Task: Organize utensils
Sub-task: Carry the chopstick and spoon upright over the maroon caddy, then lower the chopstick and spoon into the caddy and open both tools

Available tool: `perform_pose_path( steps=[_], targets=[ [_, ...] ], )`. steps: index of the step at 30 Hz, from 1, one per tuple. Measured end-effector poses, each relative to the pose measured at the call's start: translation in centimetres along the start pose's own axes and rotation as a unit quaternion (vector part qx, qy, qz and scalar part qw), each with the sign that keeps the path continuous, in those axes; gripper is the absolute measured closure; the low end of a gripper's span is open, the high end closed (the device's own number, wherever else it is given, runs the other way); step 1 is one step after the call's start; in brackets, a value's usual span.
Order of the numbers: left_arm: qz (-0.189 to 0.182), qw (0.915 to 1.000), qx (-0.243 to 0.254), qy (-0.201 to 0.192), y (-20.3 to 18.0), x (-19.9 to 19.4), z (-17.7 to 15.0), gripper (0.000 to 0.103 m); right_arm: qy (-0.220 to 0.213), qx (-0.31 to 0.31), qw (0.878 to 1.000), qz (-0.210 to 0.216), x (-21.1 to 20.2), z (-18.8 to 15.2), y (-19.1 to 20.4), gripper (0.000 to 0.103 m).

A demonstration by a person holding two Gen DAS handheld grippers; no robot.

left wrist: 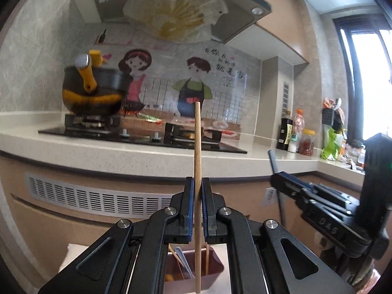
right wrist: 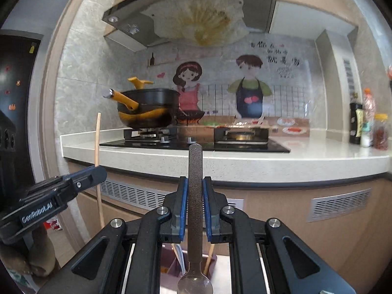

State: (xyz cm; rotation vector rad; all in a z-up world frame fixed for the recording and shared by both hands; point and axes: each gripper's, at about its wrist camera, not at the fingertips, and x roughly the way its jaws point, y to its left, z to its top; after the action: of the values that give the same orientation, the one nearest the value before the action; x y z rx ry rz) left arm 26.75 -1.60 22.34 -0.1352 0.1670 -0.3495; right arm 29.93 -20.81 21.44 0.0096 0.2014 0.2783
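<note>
Your left gripper [left wrist: 198, 188] is pinching a single wooden chopstick [left wrist: 197, 147], its blue pads pressed against the stick from both sides. The chopstick stands upright, its top end level with the stove backsplash and its lower end hanging down past the jaws over the utensil holder [left wrist: 215, 267]. That holder is a mauve, divided bin sitting low between the gripper arms; it has a few more sticks and what may be a pale handle in it, though the view there is cramped and partly hidden.

Your right gripper [right wrist: 195, 191] is clamped on a spoon [right wrist: 195, 220] by its dark speckled handle. The handle points up and the shiny bowl hangs below the jaws, just above the same holder [right wrist: 171, 267].

Each wrist view catches the other tool off to the side, so the two grippers are near one another, both held in front of the pale counter [left wrist: 137, 154]. Behind it sit a black gas hob [right wrist: 196, 144] and a black and yellow pot [right wrist: 147, 107].
</note>
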Motion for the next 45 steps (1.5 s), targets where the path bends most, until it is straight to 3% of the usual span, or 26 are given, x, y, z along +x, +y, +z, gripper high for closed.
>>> perform_pose_path(
  steps=[12,21,27,29,31,34,36,38,43,45],
  targets=[
    [0.005,0.9979,-0.037,0.053,4.9,8.9,-3.9,0.097,0.068,0.025,0.997,0.023,11.5,-5.3,-0.2,0.092],
    [0.024,0.9924,-0.065,0.102,7.4,13.0,-8.5,0.097,0.091,0.034,0.995,0.017,14.8,-9.2,-1.0,0.092],
    [0.028,0.9858,-0.063,0.153,7.5,14.6,-12.0,0.095,0.151,0.02,0.988,0.025,15.6,-12.5,-0.4,0.09],
    [0.024,0.9817,-0.067,0.177,7.6,15.1,-13.1,0.095,0.177,0.014,0.984,0.032,15.6,-13.4,-0.1,0.084],
    [0.025,0.9771,-0.077,0.197,7.7,15.3,-14.0,0.093,0.194,0.01,0.981,0.027,15.2,-14.1,0.0,0.064],
    [0.034,0.9719,-0.084,0.217,7.8,14.6,-14.9,0.079,0.202,0.004,0.979,0.012,13.6,-14.8,-0.2,0.045],
    [0.041,0.9703,-0.081,0.224,7.6,13.3,-15.3,0.064,0.205,0.005,0.979,0.007,12.2,-15.1,-0.5,0.038],
    [0.041,0.9677,-0.077,0.237,7.3,12.3,-15.5,0.057,0.209,0.005,0.978,-0.001,10.5,-15.4,-0.9,0.031],
    [0.052,0.9649,-0.062,0.25,6.4,8.6,-15.6,0.055,0.226,-0.001,0.974,-0.017,6.4,-16.4,-1.0,0.023],
    [0.051,0.9637,-0.061,0.255,6.0,7.0,-15.6,0.049,0.233,-0.007,0.972,-0.025,4.8,-16.9,-0.9,0.019]
  ],
)
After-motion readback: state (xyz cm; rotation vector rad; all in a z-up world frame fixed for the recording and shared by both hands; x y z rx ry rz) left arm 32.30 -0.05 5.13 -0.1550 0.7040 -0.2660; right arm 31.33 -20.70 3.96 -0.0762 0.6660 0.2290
